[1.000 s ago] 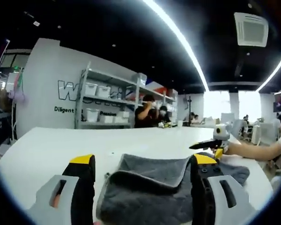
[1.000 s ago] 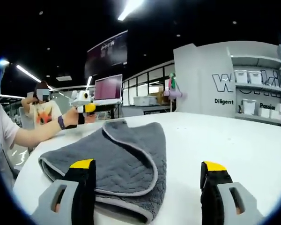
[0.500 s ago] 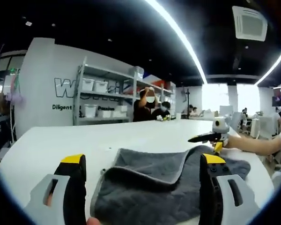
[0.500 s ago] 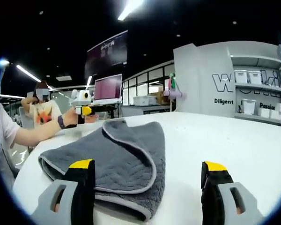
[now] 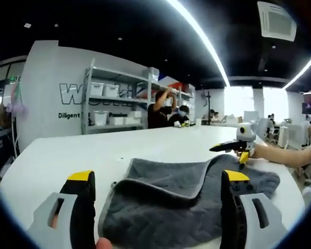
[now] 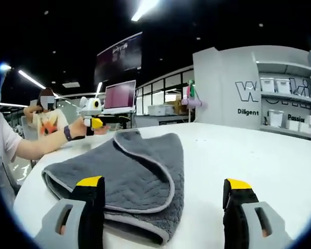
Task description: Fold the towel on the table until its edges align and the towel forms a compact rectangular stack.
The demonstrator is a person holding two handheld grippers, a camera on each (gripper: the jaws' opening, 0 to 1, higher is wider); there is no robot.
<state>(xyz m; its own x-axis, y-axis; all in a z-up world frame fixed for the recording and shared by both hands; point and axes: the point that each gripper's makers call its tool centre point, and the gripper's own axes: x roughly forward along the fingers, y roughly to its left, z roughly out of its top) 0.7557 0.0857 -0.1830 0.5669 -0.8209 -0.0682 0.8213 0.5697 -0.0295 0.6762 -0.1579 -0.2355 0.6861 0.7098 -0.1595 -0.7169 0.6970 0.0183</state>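
A dark grey quilted towel [image 5: 181, 202] with a pale hem lies folded over on the white table [image 5: 67, 155]. My left gripper [image 5: 158, 179] hovers open just above its near edge, jaws wide apart, nothing held. In the right gripper view the same towel [image 6: 124, 171] lies left of centre, its top layer curving over the lower one. My right gripper [image 6: 163, 187] is open too, its left jaw over the towel's near fold and its right jaw over bare table. The right gripper [image 5: 233, 147] appears at the towel's far right corner in the left gripper view. The left gripper [image 6: 93, 120] sits beyond the towel in the right gripper view.
The white table [image 6: 259, 161] stretches wide to the right of the towel. Shelving with white bins [image 5: 114, 111] stands against a white wall behind. People [image 5: 163, 114] stand at the far end. A monitor [image 6: 119, 97] glows on a desk beyond the table.
The left gripper view has dropped and drawn back slightly, so more of the towel shows between its jaws. The towel and the right gripper have barely shifted.
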